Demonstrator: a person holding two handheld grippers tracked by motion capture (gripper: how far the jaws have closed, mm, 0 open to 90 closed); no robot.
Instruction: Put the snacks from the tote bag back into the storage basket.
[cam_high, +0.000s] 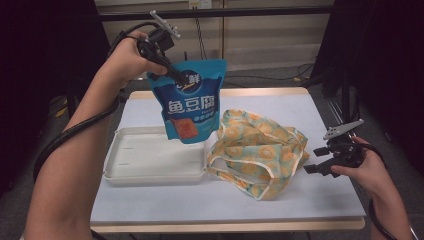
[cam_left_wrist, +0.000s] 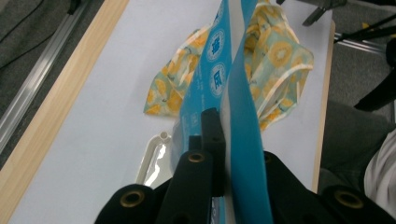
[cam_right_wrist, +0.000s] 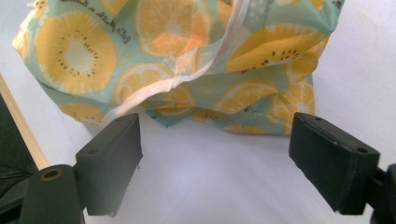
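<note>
A blue snack pouch (cam_high: 192, 102) with white characters hangs in the air above the white tray (cam_high: 150, 172), held by its top edge in my left gripper (cam_high: 176, 76), which is shut on it. In the left gripper view the pouch (cam_left_wrist: 243, 116) runs edge-on between the jaws. A fruit-print cloth bag (cam_high: 260, 150) lies crumpled on the table, right of the tray. My right gripper (cam_high: 317, 160) stands open just right of the bag, low over the table. In the right gripper view the bag (cam_right_wrist: 187, 60) lies just beyond the open fingertips (cam_right_wrist: 112, 158).
The light table top (cam_high: 320, 200) has a wooden edge all round. Bare surface lies in front of the tray and bag. Black frame posts (cam_high: 345, 75) stand at the back right.
</note>
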